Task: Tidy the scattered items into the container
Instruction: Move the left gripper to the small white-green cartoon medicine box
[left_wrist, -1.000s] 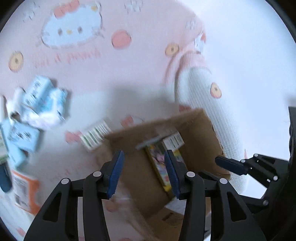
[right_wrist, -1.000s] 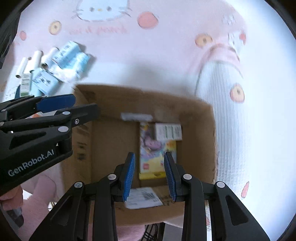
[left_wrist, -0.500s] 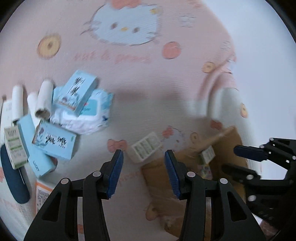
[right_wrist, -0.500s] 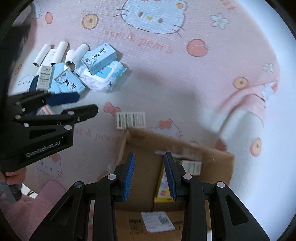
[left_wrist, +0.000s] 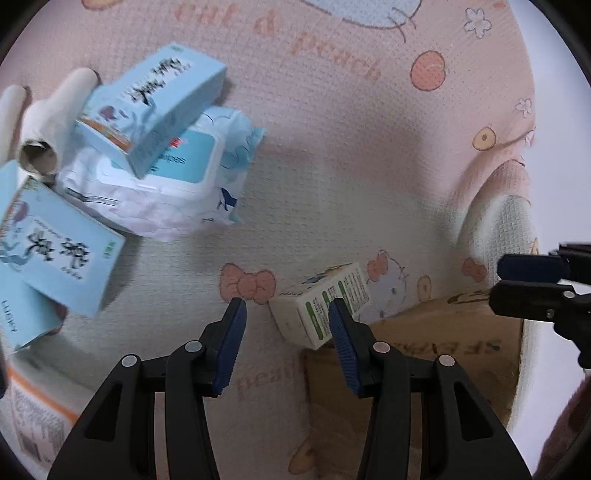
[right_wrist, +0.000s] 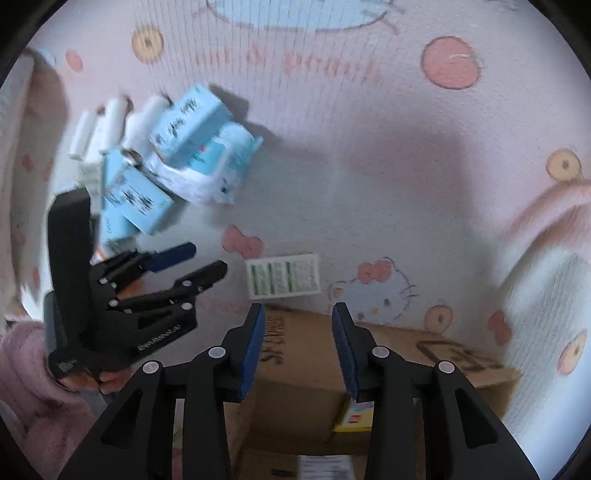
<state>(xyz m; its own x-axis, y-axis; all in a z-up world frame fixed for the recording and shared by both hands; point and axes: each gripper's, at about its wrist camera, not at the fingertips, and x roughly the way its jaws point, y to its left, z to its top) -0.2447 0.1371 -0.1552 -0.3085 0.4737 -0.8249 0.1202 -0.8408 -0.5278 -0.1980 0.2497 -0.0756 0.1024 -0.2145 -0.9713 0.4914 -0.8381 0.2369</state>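
A small white box with green print (left_wrist: 320, 307) (right_wrist: 283, 276) lies on the pink mat beside the far wall of the brown cardboard box (left_wrist: 413, 369) (right_wrist: 306, 373). My left gripper (left_wrist: 286, 338) is open and empty, its tips just short of the white box. My right gripper (right_wrist: 297, 345) is open and empty above the cardboard box, which holds a yellow pack (right_wrist: 352, 417). A heap of light blue boxes (left_wrist: 155, 103) (right_wrist: 192, 125), a wipes pack (left_wrist: 173, 184) and white rolls (right_wrist: 107, 129) lies at the left.
The pink cartoon-print mat (left_wrist: 369, 155) covers the floor and folds up at the right (right_wrist: 554, 236). An orange and white box (left_wrist: 33, 417) lies at the lower left. The other gripper shows in each view, the right one (left_wrist: 535, 284) and the left one (right_wrist: 184, 266).
Both grippers have swung away from the cardboard box's inside toward the mat. My left gripper has come close to the white box with green print. Both stay open.
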